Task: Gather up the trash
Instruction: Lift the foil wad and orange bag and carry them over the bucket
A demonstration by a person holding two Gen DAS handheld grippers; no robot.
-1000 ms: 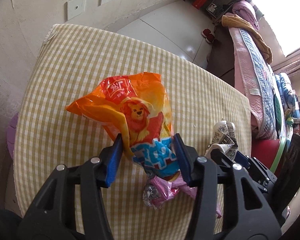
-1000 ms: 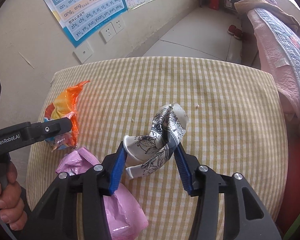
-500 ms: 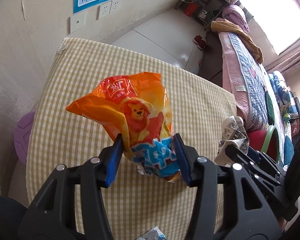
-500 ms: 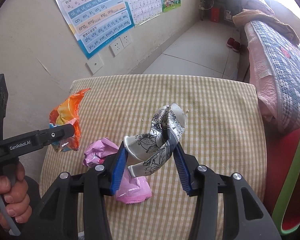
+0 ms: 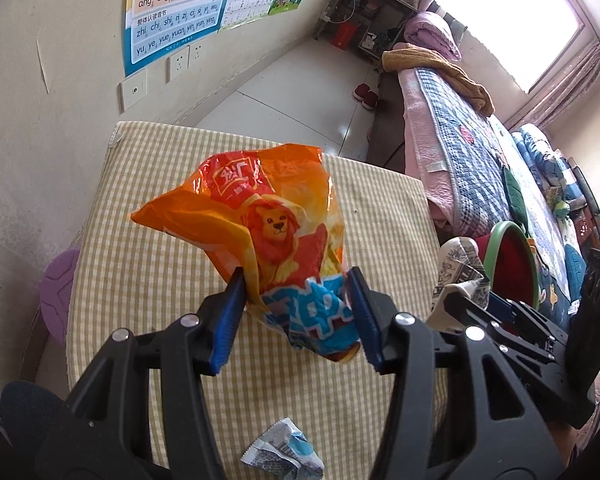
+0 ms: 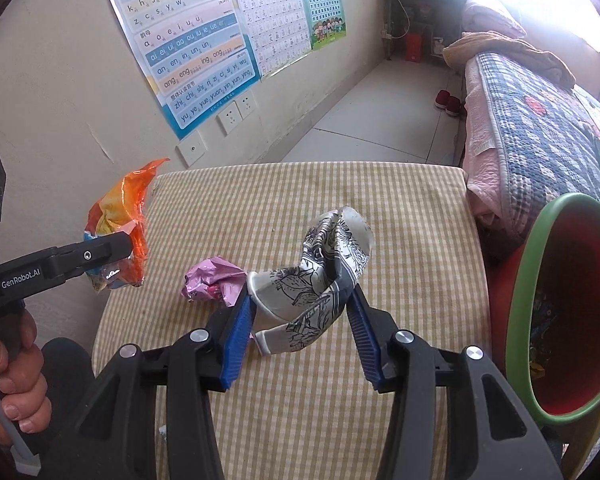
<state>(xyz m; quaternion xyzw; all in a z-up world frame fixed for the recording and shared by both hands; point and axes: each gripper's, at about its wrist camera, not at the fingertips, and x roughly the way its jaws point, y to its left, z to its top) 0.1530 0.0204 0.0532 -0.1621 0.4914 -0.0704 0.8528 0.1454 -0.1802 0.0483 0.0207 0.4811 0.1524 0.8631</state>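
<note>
Two pieces of trash are up off the yellow-and-white checked tablecloth (image 6: 400, 216), one in each of my grippers. Farthest left in the right wrist view, my left hand (image 6: 10, 364) grips the handle of the left gripper (image 5: 296, 286), whose blue pads are clamped on the lower end of a crinkled orange snack bag printed with a lion (image 5: 268, 224); the bag hangs in the air over the left side of the table. Below it, near the table's front edge, I see a small crumpled blue-and-white wrapper (image 5: 284, 454) lying on the cloth. Toward the middle, a crumpled pink foil wrapper (image 6: 214, 282) lies on the cloth, just left of my right gripper (image 6: 300, 304). That gripper is closed on a squashed white paper cup with a black ink-drawn pattern (image 6: 324, 268), held above the table. At the far right, a red bin with a green rim (image 6: 556, 308) stands beside the table, some rubbish visible inside it.
</note>
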